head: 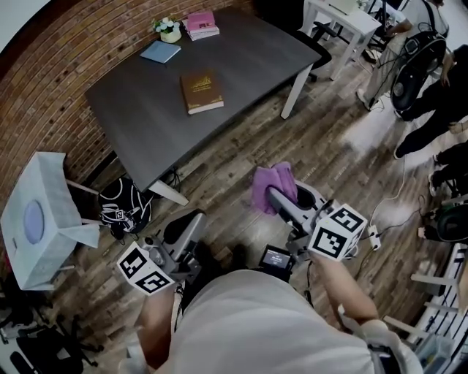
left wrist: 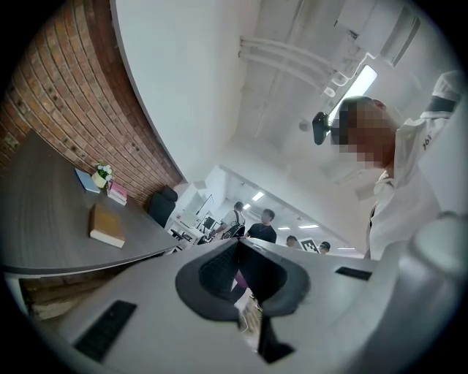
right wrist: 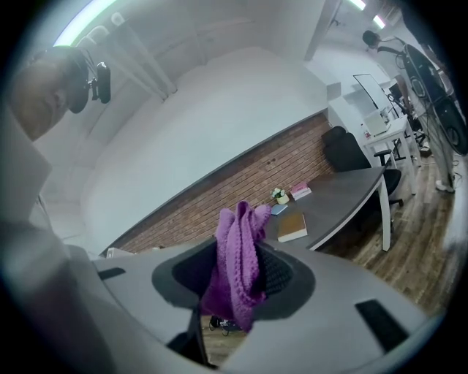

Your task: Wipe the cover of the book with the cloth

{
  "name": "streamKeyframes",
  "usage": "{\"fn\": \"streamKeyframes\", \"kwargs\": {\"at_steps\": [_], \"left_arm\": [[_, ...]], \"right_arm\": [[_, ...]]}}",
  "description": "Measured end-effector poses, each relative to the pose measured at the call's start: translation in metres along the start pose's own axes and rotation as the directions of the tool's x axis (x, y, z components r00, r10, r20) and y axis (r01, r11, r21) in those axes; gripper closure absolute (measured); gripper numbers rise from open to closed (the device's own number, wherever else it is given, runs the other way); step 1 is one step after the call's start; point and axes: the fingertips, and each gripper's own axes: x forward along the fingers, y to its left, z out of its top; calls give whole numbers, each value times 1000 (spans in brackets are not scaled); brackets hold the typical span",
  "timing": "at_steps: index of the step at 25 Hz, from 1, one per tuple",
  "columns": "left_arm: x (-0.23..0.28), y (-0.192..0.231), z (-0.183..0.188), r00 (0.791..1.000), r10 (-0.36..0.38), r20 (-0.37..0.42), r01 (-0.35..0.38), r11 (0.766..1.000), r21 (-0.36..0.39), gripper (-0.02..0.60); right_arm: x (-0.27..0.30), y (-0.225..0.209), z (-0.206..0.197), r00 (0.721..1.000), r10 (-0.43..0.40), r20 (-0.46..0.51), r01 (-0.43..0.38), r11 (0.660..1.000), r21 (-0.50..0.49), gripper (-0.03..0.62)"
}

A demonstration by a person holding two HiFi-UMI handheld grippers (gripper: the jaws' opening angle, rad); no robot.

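Observation:
A brown book (head: 201,91) lies closed on the dark grey table (head: 131,117); it also shows as the brown book (left wrist: 107,226) and the brown book (right wrist: 292,226) in the two gripper views. My right gripper (head: 272,194) is shut on a purple knitted cloth (head: 273,185), which bunches up between its jaws and hangs down as the cloth (right wrist: 238,264). It hovers over the wooden floor, short of the table. My left gripper (head: 191,223) is shut with nothing in it, lower left, also off the table. Its jaws meet in the left gripper view (left wrist: 235,277).
At the table's far end lie a blue notebook (head: 160,51), a small flower pot (head: 170,30) and pink books (head: 201,24). A white box (head: 36,219) stands at the left. A black bag (head: 124,206) lies under the table edge. People stand at the right (head: 439,102), near a white desk (head: 344,22).

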Motion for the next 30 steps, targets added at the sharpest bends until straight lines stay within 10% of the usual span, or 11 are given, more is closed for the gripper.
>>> {"fn": "streamKeyframes", "kwargs": {"at_steps": [15,19,30], "left_arm": [[26,108,33,999,4,-31,-6,999,-45,567],[39,148,43,997,-25,-78,18,996,-83,445],[58,219,83,980,-156,-121,137,979,-154,389]], "right_arm": [[99,-22,13,999,-12,-52,13,1000,15,448],[138,-26,22,998,-25,-50,26,1000,17,448],[234,-12,51,999,-20,-47,20,1000,5,448]]}}
